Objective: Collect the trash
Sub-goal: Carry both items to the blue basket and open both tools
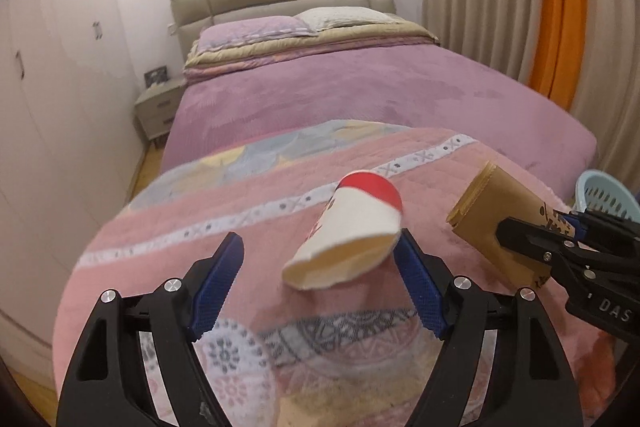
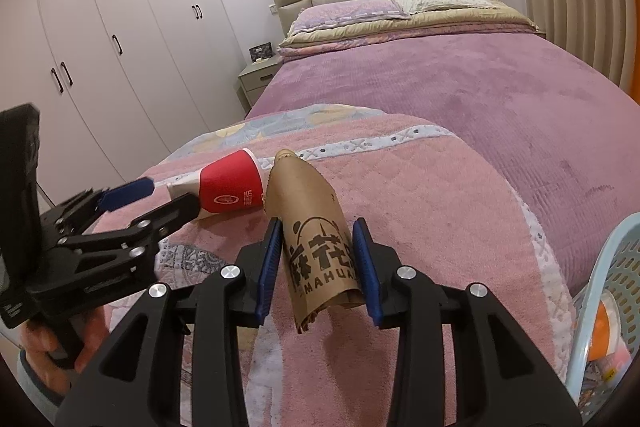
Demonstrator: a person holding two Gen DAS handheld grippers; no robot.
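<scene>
Our left gripper (image 1: 320, 279) is spread wide around the crushed paper cup (image 1: 348, 233) lying on the bed's pink quilt (image 1: 160, 227), rim toward us. Our right gripper (image 2: 319, 267) clamps the brown paper bag (image 2: 316, 239), laundry-style basket (image 2: 612, 267) just right.

"MAHUA" on brown paper bag (image 2: 316, 247), "DAS" on right gripper (image 1: 520, 239)

Soft indoor light, fisheye-warped edges
</scene>
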